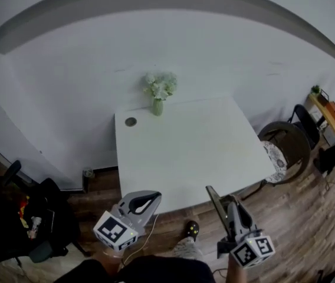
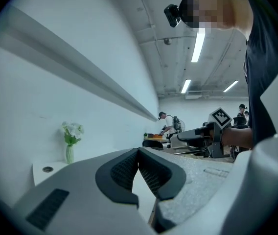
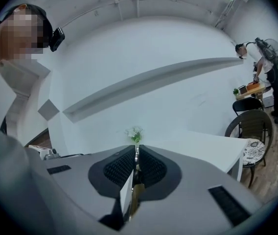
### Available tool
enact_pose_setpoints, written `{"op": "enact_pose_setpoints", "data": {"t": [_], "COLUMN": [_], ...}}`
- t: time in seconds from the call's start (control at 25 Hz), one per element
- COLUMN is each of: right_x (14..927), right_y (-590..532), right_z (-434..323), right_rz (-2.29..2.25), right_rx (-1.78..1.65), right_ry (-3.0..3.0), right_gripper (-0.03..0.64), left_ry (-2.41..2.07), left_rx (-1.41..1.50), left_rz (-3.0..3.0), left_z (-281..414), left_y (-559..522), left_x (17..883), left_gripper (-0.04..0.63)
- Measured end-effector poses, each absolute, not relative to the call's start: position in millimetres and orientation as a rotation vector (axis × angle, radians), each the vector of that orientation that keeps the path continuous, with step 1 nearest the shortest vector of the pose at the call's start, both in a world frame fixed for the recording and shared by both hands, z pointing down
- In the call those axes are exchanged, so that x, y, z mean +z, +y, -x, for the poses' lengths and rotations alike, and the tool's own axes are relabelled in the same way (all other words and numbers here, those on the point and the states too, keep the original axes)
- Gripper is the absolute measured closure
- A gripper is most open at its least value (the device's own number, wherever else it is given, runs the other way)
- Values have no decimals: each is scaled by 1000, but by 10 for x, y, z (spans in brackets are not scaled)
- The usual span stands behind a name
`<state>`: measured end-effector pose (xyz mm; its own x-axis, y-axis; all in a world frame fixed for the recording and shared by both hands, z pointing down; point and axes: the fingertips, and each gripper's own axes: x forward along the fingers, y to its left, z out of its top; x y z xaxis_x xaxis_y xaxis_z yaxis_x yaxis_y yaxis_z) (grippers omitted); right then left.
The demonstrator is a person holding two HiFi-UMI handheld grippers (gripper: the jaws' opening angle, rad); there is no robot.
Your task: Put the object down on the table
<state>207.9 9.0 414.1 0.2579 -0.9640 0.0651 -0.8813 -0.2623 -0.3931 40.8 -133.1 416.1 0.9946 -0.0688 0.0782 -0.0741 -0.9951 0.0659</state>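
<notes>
Thin flat piece [image 3: 128, 195] clamped edge-on in my right gripper [image 3: 136, 153], held off desk [image 1: 185, 152], short of its near edge. My left gripper [image 2: 138, 153]: jaws together, nothing between. Flower vase [image 1: 157, 107] at far edge.

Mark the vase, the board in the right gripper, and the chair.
vase [image 1: 157, 107], head view, its body.
board [image 1: 215, 204], head view, middle of its edge.
chair [image 1: 276, 160], head view, its seat cushion.

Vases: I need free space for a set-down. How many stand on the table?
1. The vase of flowers stands at the far edge of the table, left of middle, right of a flat round disc. Nearly the whole top shows; none hidden.
</notes>
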Motion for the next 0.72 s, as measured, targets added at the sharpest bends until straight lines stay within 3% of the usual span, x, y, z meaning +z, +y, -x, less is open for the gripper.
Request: {"op": "enact_pose_setpoints", "data": {"t": [0.72], "right_x": [4089], "right_y": [-1232], "right_z": [-3091], "right_rz": [1983], "right_rx": [-509], "right_ry": [2076], "right_gripper": [592], "left_ry": [-573], "left_rx": [139], "left_rz": [-3002], "left_z": [-1125], "left_y": [-2006], "left_x": [4071], "left_gripper": [595]}}
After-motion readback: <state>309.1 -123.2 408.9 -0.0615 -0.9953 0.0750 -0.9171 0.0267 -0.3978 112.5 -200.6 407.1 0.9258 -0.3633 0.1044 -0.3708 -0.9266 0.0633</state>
